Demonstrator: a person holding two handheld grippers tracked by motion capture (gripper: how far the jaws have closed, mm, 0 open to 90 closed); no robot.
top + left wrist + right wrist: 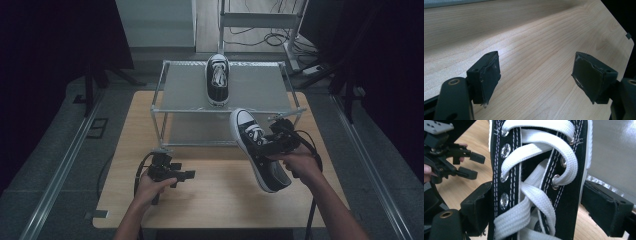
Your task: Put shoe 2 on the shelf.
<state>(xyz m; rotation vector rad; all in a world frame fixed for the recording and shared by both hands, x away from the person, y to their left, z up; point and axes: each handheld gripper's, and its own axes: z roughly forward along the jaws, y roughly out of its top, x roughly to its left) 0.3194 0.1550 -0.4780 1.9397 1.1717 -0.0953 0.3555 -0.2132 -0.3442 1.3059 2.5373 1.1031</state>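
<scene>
Two black sneakers with white laces and white toe caps are in play. Your right gripper has the nearer sneaker clamped across its laced middle and holds it lifted clear of the wooden table, in front of the right part of the wire rack. Its long axis runs on a slant in the high view: the white toe points up and away from you toward the front rail of the rack, a little to your left, and the heel hangs down toward you and to the right. It is rolled onto its side, so the white sole edge faces left and the laces face your right hand. In the right gripper view the laces run straight up between the jaws, and one black pad presses the sneaker's side; the other sits at the opposite side, where contact is hard to judge. The second sneaker sits flat on the rack's top shelf, its toe pointing toward you and its heel at the back rail, well apart from the lifted one. Your left gripper rests low over the table near its left front, jaws partly apart with nothing between them but bare wood.
</scene>
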